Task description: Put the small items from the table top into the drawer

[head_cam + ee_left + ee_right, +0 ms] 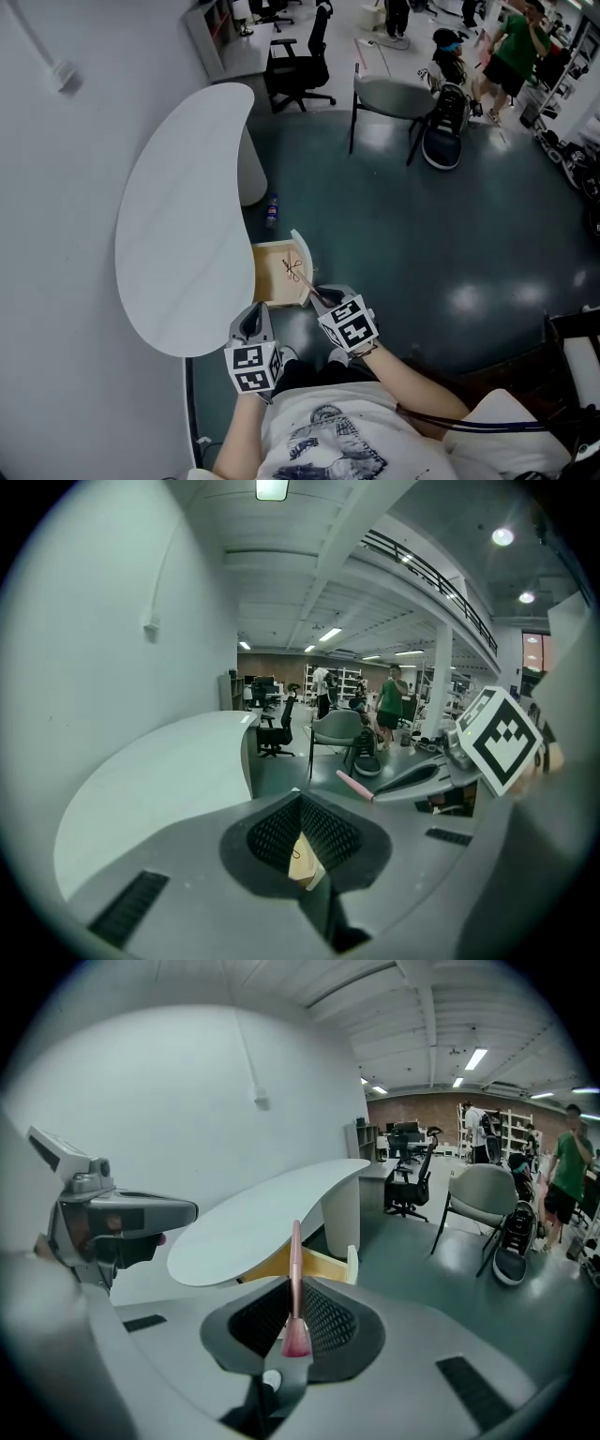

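White printed T-shirt, grey hand-held rig

The short-sleeved shirt carries a dark graphic across the chest. The left gripper and right gripper have smooth grey shells, black meshed jaws and black-and-white marker cubes, 1 apiece. A dark cable trails beside the right arm.

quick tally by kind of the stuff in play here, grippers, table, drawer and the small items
grippers: 2, the left gripper and the right gripper
table: 1
drawer: 1, open
pink brush: 1, in the right gripper
small thin item in the drawer: 1
total: 6
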`<state>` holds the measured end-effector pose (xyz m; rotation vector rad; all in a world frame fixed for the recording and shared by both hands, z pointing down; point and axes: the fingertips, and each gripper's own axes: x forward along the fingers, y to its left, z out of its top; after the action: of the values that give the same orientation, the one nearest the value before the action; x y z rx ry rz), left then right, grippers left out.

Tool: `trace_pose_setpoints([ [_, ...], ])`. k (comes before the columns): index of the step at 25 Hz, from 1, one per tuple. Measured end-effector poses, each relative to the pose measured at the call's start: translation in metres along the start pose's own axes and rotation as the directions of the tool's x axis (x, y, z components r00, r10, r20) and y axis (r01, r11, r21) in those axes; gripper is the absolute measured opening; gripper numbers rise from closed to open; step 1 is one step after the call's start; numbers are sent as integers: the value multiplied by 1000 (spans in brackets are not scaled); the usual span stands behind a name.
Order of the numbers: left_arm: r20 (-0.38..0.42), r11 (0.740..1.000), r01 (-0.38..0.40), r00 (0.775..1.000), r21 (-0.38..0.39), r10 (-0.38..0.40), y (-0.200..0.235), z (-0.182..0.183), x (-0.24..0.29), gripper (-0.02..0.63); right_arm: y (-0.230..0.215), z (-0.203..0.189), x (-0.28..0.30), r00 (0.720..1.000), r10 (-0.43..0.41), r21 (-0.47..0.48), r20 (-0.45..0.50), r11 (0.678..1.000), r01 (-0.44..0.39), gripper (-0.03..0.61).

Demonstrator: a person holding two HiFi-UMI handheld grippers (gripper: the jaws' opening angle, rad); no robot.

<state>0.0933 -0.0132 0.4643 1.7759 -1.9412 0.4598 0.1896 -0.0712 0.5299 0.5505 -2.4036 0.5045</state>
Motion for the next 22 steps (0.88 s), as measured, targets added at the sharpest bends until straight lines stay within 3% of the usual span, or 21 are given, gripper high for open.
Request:
trace_pose_setpoints([
  [8,-24,1000,11,1000,18,-11,17,3,31,20,-8,0,23,1000,2,47,2,999,-2,60],
  [22,-71,988,136,989,69,-131,91,39,120,20,-37,38,100,992,-116,183,-44,975,123,60],
])
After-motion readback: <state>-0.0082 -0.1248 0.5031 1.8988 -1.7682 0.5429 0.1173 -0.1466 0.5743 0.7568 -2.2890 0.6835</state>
